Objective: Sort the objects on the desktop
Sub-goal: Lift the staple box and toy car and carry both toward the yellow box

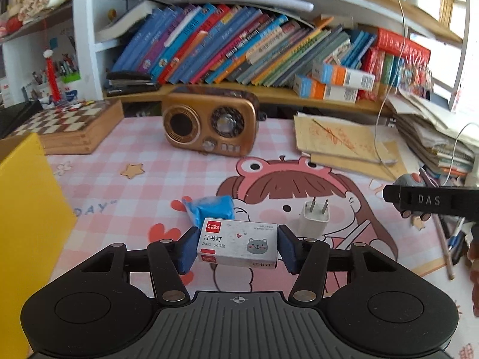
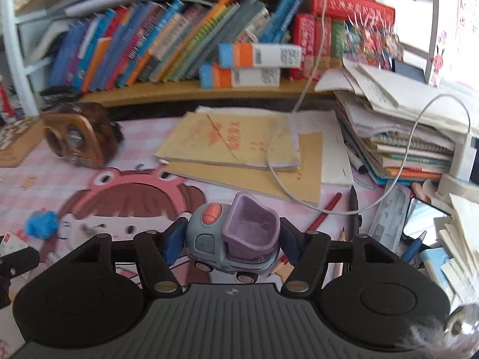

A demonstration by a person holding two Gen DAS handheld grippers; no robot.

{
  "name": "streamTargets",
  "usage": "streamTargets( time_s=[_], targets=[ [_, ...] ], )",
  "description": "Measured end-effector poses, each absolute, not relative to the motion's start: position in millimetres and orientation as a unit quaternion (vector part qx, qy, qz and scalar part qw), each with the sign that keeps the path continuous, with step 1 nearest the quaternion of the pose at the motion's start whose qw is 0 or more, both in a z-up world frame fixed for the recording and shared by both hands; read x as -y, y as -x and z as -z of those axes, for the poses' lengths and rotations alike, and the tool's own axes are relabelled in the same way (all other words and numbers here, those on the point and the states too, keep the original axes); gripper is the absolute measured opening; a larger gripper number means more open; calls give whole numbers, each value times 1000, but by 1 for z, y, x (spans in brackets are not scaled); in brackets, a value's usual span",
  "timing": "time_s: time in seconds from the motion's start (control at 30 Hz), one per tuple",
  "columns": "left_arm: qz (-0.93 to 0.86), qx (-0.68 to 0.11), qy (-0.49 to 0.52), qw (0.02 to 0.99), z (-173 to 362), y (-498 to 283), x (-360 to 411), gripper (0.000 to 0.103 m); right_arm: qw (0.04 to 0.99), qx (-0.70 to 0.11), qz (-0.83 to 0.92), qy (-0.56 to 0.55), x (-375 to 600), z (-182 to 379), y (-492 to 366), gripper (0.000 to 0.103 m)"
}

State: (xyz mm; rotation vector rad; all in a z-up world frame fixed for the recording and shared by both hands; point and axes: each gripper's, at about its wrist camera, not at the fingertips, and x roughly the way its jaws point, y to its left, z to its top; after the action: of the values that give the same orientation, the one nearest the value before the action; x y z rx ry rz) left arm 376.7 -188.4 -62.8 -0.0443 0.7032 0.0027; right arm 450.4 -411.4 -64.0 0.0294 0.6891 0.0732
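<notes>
My left gripper [image 1: 238, 246] is shut on a white staples box [image 1: 238, 243] with a cat picture, held just above the pink desk mat [image 1: 134, 185]. Behind it lie a blue crumpled packet [image 1: 211, 208] and a white plug adapter [image 1: 314, 217]. My right gripper [image 2: 229, 237] is shut on a grey and purple toy dump truck [image 2: 236, 236], lifted over the mat. The right gripper's side also shows at the right edge of the left wrist view [image 1: 431, 202]. The blue packet shows at the left of the right wrist view [image 2: 42, 223].
A yellow box [image 1: 27, 221] stands at the left. A brown retro radio [image 1: 209, 122], a chessboard box [image 1: 69, 125] and yellow notebooks [image 1: 344, 140] sit at the back. Paper stacks [image 2: 404, 137], pens, pencils, a white cable [image 2: 389, 185] and a phone [image 2: 422, 220] crowd the right.
</notes>
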Motion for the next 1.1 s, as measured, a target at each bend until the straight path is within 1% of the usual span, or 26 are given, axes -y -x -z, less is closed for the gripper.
streamTargets(
  time_s=[0.23,0.63,0.9,1.1],
  targets=[
    [9,-319,2,948,37,-339,185,54,943,-328,-53,-6,398,45,-408,62],
    [30,-287,36,957,-1,-252,156,54,940,-327,-94,-3,365,21,-308,62],
    [34,-280,34,959,-11,-192,124,54,942,-320,-101,-7,336,8,-240,62],
    [30,-287,45,956,-11,-149,89,54,937,-332,-111,-18,297,9,-195,62]
  ],
)
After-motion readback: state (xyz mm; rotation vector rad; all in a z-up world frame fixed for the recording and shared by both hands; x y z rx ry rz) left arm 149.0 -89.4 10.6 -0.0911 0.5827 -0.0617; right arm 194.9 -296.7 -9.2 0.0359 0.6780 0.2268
